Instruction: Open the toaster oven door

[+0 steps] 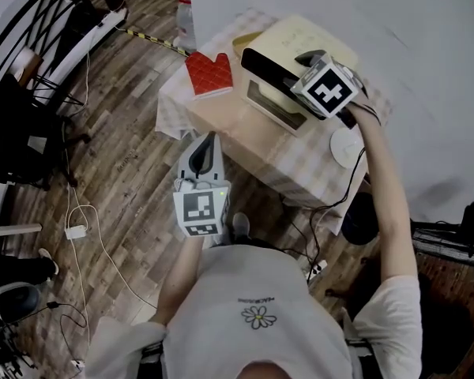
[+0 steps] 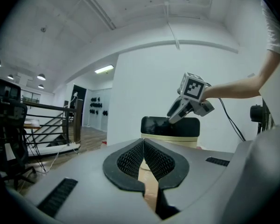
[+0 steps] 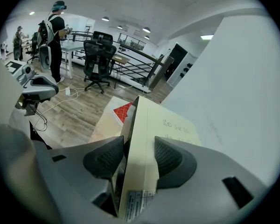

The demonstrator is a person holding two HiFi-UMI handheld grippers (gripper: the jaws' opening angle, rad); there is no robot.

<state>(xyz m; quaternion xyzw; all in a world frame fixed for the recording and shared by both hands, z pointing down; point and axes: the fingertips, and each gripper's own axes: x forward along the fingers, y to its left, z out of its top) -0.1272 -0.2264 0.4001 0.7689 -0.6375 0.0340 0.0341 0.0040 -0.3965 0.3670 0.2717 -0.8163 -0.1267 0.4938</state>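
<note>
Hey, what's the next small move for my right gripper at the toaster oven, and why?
Probably close the right gripper on the top edge of the door. Its jaws stand open astride the front top corner of the toaster oven, one before the door, one over the top, and the door looks shut.

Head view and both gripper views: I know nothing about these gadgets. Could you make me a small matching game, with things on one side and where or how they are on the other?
Things
1. mitt
2. plate
3. left gripper
4. right gripper

Place or state
A. jaws apart, astride the oven's top front edge
B. red, on the table, left of the oven in the head view
C. jaws together, nothing held, short of the table
D. white, on the table, right of the oven in the head view

Pairs: 1-B, 2-D, 3-C, 4-A
</note>
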